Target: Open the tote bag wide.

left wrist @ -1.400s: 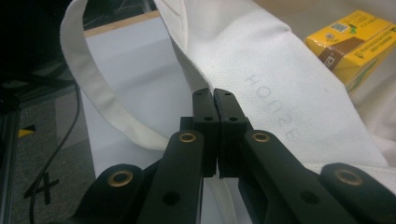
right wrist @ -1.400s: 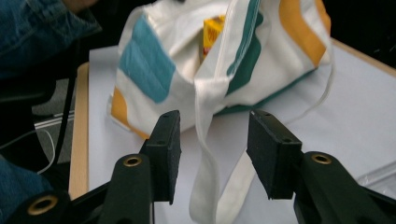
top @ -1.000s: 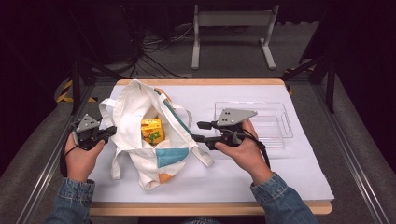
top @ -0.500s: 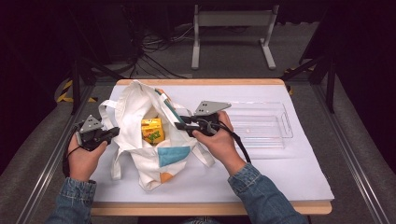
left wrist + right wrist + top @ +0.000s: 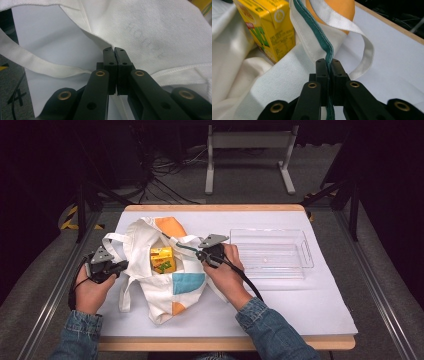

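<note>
Pinching the bag from both sides. Left gripper is clamped on the bag's left rim; in the left gripper view the jaws meet on the white hem. Right gripper has just been closing and now has the green-edged rim nipped between its jaws at the bag's right side.

Writing: faint grey mirrored letters on the cloth, not readable. Carton carries green block letters and small print on yellow, too blurred to read.

Contents: carton stands inside the open bag, between the two grippers, nearer the right one. Clear tray sits on the table right of the bag, just far-right of the right hand.

Bag lies left of centre, mouth held apart; a strap loops past the right gripper's tips.
</note>
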